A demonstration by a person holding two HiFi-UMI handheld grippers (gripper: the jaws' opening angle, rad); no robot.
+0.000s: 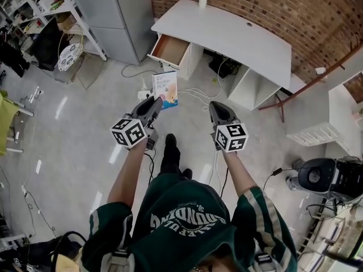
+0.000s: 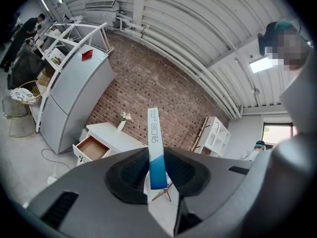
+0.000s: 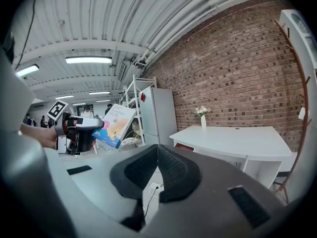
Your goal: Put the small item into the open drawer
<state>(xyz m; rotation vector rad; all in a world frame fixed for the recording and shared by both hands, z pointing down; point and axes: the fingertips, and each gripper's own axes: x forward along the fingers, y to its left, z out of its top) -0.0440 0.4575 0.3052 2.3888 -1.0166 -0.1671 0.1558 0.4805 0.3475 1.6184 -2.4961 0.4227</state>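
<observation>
Left claw [image 2: 157, 171] clamps box [image 2: 154, 138]; right claw [image 3: 157, 162] closed, right gripper view showing box cover.

Glossy paper box [image 1: 165, 89]; rough brick wall [image 1: 272, 4].

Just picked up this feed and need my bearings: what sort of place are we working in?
Probably a staged room inside a lab or workshop: a white desk with an open drawer against a brick wall, a grey refrigerator beside it, and bare ceiling pipes with strip lights overhead.
</observation>
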